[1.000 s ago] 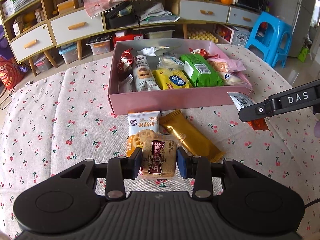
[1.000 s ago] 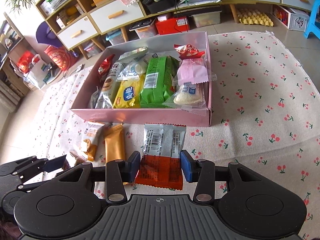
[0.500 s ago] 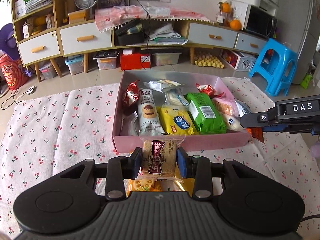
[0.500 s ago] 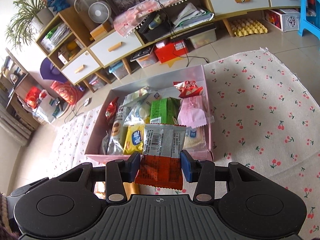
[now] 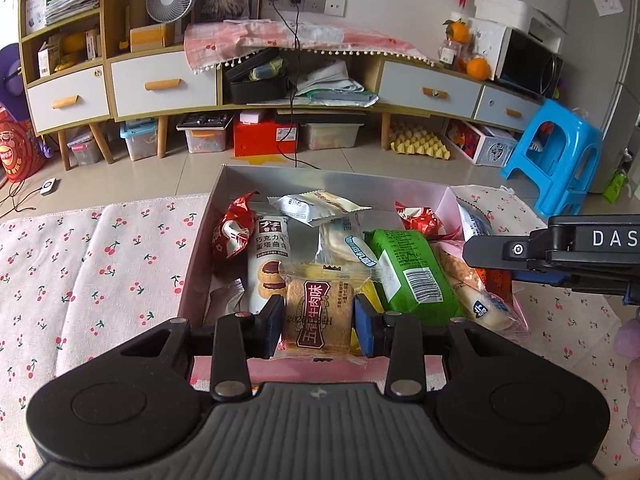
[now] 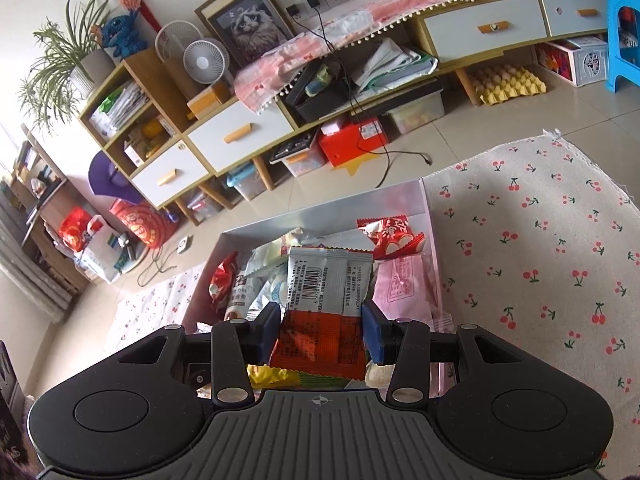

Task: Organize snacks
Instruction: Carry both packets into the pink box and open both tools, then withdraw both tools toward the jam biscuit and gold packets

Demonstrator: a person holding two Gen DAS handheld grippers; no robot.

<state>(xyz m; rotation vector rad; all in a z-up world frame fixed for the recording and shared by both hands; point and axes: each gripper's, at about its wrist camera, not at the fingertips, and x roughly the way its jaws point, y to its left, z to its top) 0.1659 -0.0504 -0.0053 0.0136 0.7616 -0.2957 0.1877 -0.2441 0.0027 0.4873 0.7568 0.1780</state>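
The left gripper (image 5: pixel 319 317) grips a biscuit packet (image 5: pixel 320 312) between its jaws, tilted down over the pink box (image 5: pixel 192 276). At its 3 o'clock, the right gripper (image 6: pixel 320 330) clamps an orange-and-silver packet (image 6: pixel 326 300) above the box.

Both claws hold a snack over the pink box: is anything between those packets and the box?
No lid or barrier shows. The left claw grips a tan biscuit packet, the right claw an orange-and-silver packet, over the open pink cardboard box; only packets already inside lie beneath.
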